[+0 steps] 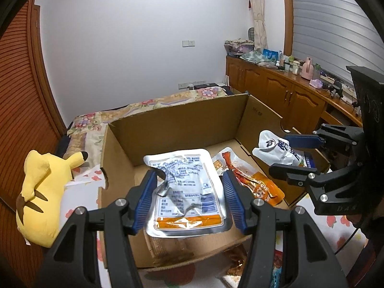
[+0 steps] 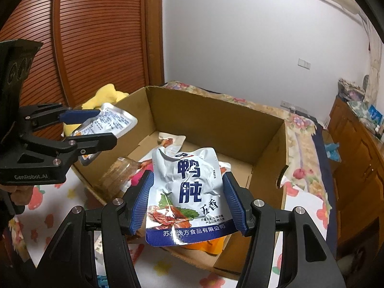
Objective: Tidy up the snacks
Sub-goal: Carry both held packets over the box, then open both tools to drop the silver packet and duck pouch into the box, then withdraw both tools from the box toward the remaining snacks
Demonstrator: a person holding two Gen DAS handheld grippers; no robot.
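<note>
While both hover over the cardboard box (image 1: 182, 117), my left gripper (image 1: 189, 199) clamps a silver pouch (image 1: 184, 187), my right gripper (image 2: 189, 199) a blue-lettered pouch (image 2: 189, 192).

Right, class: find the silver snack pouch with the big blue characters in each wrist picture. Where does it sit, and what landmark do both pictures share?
Left wrist view: the silver pouch is at the right edge, gripped by the right gripper above the box's right wall.
Right wrist view: the pouch fills the lower centre, between the blue pads.
Shared landmark: the cardboard box.
</note>
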